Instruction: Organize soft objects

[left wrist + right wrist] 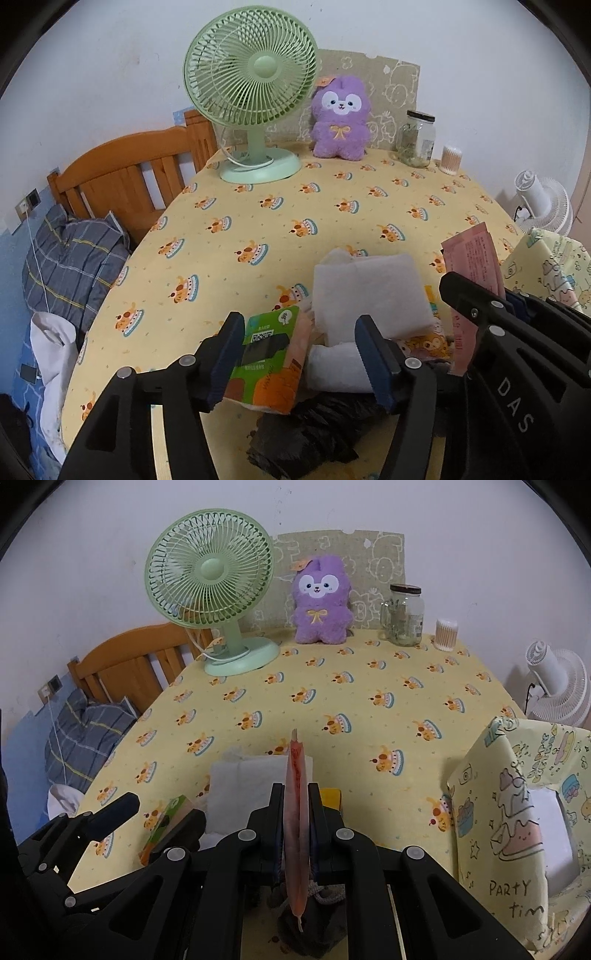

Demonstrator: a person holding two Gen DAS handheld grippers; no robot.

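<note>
**Op:** Soft packs sit low in my left view: a green-and-orange tissue pack (271, 354), a white folded pad (369, 291) and a crumpled black bag (314, 432), all on the yellow bench (229, 236).

**Partner:** Left fingers (236, 354)?

**Op:** My left gripper (301, 356) stands open, the tissue pack between its fingers; whether the left finger touches it, I cannot tell.

**Partner:** And the right?

**Op:** My right gripper (296, 805) is clamped on a thin pink packet (296, 812), upright at lower centre. A patterned box (513, 805) stands at right.

Patterned box (517, 812) cut off at right edge
</note>
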